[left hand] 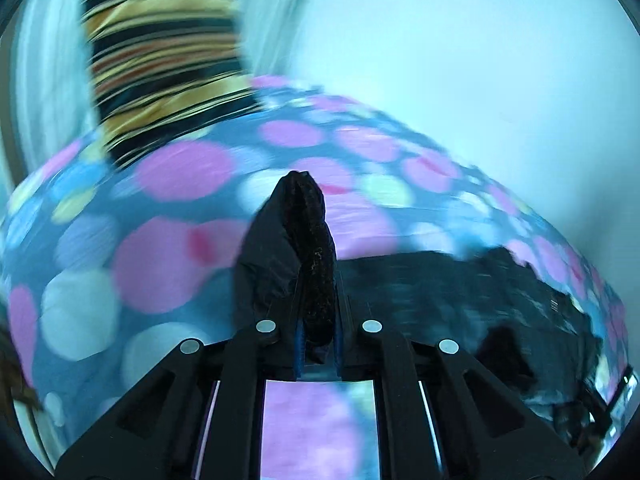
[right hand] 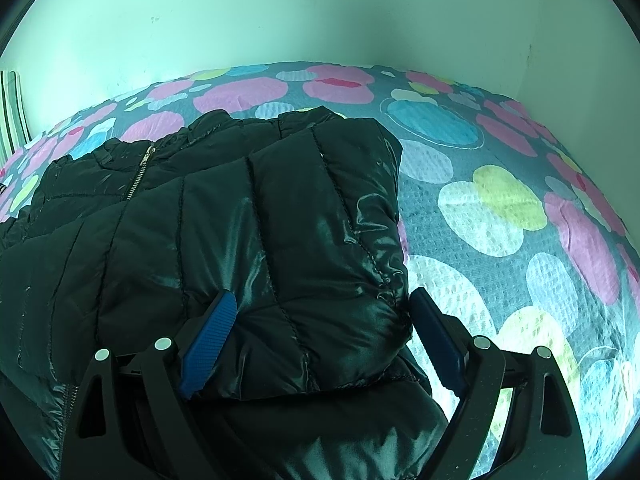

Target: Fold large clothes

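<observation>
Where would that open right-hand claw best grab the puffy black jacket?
Probably the folded right edge of the jacket, approached from the near side. The right gripper is open and already straddles that thick quilted fold, which ends in a free edge on the bedspread.

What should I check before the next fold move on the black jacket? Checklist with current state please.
1. Left hand-held gripper clamped on fabric: ok, shut on a raised fold of the black puffer jacket.
2. Right hand-held gripper grip: not ok, open, blue pads straddling the jacket's folded edge, not closed.
3. Jacket lying on the bedspread: ok.
4. Zipper clear of the right gripper: ok, it lies far to its left.
5. Striped pillow clear of the fold path: cannot tell, left view is motion-blurred.
6. Jacket's far side flat: cannot tell, out of view.
</observation>
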Available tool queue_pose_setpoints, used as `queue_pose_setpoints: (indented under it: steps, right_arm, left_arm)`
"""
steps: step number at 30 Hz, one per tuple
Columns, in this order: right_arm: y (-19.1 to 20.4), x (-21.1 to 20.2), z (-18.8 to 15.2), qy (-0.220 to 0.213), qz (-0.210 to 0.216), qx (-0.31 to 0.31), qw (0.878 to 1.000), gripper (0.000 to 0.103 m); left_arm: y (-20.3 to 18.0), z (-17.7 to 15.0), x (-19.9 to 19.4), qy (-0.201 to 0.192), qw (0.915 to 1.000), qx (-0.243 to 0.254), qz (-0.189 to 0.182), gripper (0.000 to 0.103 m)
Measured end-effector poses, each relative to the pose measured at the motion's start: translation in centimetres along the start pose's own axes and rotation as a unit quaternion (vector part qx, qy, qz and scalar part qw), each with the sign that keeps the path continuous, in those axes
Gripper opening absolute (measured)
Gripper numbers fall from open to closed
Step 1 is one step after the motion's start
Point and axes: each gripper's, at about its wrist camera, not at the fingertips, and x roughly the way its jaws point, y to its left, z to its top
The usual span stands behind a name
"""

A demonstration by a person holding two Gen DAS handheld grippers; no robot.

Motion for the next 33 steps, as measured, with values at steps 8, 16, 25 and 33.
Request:
queue_pose_setpoints:
  steps: [8,16,25,33]
  right_arm:
    - [-0.3,0.1,0.0,0.001,0.011,0.011,1.0,0.087]
    - [-0.8,0.3,-0.1,0.005,0.022,0.024,0.999,0.087]
    - [-1.3,0.6,-0.1,0.013,0.037,0.04,0.998,0.087]
    - [-1.7,0.9,-0.2,0.019,0.05,0.053,0.997,0.088]
  left_arm:
    - [-15.0,-0.9,1.5,0.01,0.9919,0.121,-0.037,0.01]
    - [-27.4,-4.1,2.7,0.028,0.9752,0.208,-0.07,0.01]
    - [-37.6,-8.6,4.4,0.068,0.953,0.267,-0.126,0.01]
    - [-42.3,-13.2,5.6,0.092,0.9349,0.318,-0.128,0.02]
